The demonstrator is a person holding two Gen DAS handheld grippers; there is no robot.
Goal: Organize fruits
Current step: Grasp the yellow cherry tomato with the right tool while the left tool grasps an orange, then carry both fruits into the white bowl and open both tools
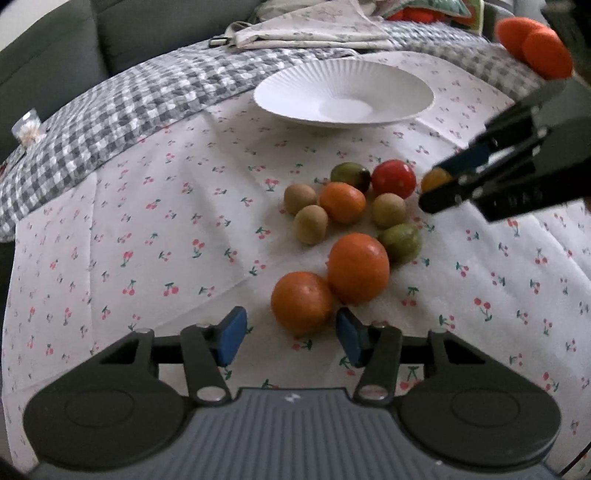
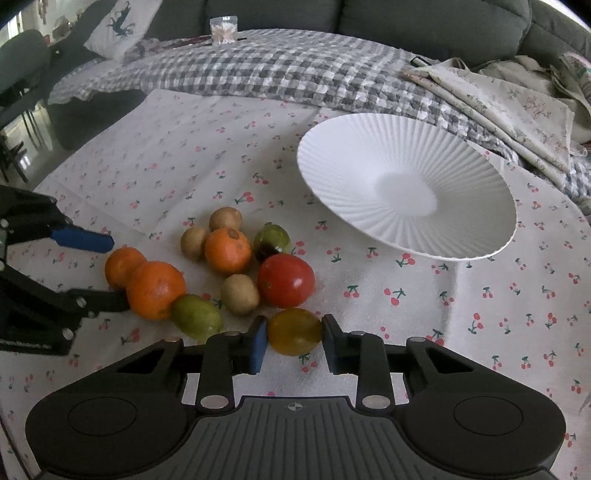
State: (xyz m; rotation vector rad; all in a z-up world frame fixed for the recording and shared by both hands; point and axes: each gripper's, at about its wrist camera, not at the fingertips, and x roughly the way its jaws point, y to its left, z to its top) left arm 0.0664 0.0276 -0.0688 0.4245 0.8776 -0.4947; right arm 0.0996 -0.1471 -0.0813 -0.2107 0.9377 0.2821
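A cluster of fruit lies on the cherry-print cloth: two oranges (image 1: 301,307) (image 1: 359,266), a smaller orange (image 1: 342,202), a red tomato (image 1: 393,178), kiwis (image 1: 310,224) and green fruits (image 1: 400,242). A white ribbed plate (image 1: 343,94) sits empty behind them; it also shows in the right wrist view (image 2: 406,184). My left gripper (image 1: 291,336) is open, its pads on either side of the nearest orange. My right gripper (image 2: 294,341) has its pads at both sides of a yellow-orange tomato (image 2: 294,331), which lies on the cloth; it shows at the right in the left wrist view (image 1: 439,184).
A grey checked blanket (image 1: 129,110) lies behind the cloth, with folded floral fabric (image 2: 498,99) at the back and a grey sofa (image 2: 406,22) beyond. A small clear box (image 2: 223,31) stands on the blanket. Two orange round things (image 1: 532,48) show top right.
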